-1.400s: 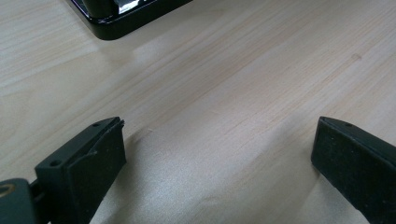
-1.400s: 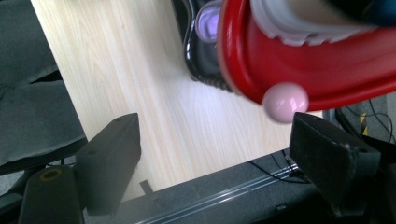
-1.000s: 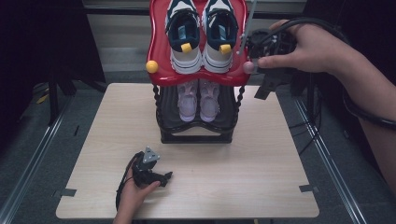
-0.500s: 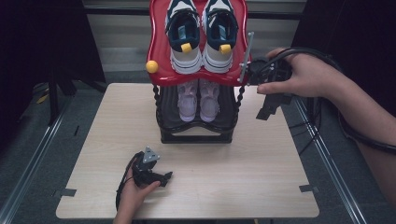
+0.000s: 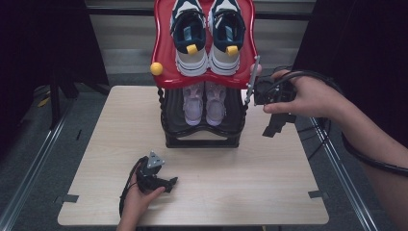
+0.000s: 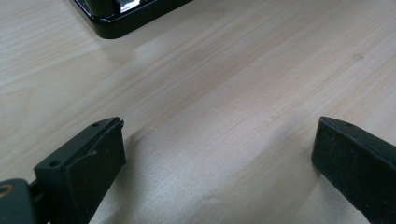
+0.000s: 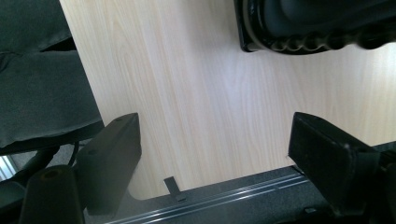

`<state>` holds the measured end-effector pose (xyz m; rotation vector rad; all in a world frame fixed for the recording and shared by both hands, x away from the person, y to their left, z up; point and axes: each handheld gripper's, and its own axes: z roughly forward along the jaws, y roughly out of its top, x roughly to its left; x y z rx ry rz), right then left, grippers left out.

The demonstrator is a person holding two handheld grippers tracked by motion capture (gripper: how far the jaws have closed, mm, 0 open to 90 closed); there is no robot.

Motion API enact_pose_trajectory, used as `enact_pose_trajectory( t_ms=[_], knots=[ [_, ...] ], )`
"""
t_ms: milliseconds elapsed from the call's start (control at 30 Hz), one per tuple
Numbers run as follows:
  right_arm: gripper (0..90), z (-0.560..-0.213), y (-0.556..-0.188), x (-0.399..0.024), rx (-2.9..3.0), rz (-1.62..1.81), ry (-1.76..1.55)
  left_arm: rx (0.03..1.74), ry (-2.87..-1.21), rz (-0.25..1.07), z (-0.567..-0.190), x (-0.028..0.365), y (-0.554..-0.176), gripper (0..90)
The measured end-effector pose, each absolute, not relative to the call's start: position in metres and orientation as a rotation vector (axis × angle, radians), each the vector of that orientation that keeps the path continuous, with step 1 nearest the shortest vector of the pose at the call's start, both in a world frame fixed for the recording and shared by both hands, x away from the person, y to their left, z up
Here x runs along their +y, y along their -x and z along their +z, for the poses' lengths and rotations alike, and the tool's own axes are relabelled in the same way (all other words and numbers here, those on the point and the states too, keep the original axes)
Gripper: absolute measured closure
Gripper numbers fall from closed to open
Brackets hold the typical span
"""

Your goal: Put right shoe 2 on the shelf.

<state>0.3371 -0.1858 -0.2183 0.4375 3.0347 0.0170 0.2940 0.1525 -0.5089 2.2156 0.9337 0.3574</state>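
Pale wood tabletop point(image 5: 269, 173), dark curtains either side, grey floor and rails around it.

Left: left gripper point(image 5: 166, 183) resting low on the table near the front edge, held in a hand point(image 5: 137, 195). In the left gripper view the jaws stand wide apart with bare wood between them, nothing held; a black corner of the rack base point(image 6: 116, 21) sits at the top of that view.

Centre: two-tier shoe rack point(image 5: 202, 139) at the back middle of the table. Red top shelf point(image 5: 163, 57) carries a pair of white and navy sneakers point(image 5: 190, 38), toes toward the person. Lower black tier holds a pair of pale lilac shoes point(image 5: 204, 103). Yellow ball point(image 5: 156, 68) at the red shelf's left front corner.

Right: right gripper point(image 5: 272, 130) held in the air just beside the rack's right side, hand point(image 5: 308, 96) close to the shelf's right corner and a thin grey rod point(image 5: 251, 79) there. Camera points down: jaws wide, empty, over the table's right edge, with the rack base point(image 7: 317, 32) at the top of that view.

Risks, as judged:
- Hand and cable point(image 5: 308, 77) are close to the red shelf; a snag or bump could tip the rack or shake the upper sneakers loose.
- Approaching with the jaws angled down could make them strike the post and miss the shoe.
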Motion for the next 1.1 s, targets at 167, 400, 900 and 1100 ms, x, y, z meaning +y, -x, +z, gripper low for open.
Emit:
enact_pose_trajectory(
  t_ms=[167,400,900,1100],
  knots=[
    [16.7,-0.235,-0.336,-0.19,3.055,-0.015,-0.456,0.931,-2.219,0.362,-0.509,0.153,-0.294,2.2],
    [16.7,-0.255,-0.336,-0.198,3.067,-0.031,-0.476,0.936,-2.216,0.357,-0.509,0.152,-0.294,2.2],
    [17.3,-0.299,-0.333,-0.211,3.107,-0.014,-0.507,0.942,-2.207,0.362,-0.509,0.152,-0.294,2.2],
    [17.3,-0.319,-0.33,-0.215,3.13,-0.039,-0.53,0.943,-2.206,0.362,-0.509,0.152,-0.294,2.1]
  ],
)
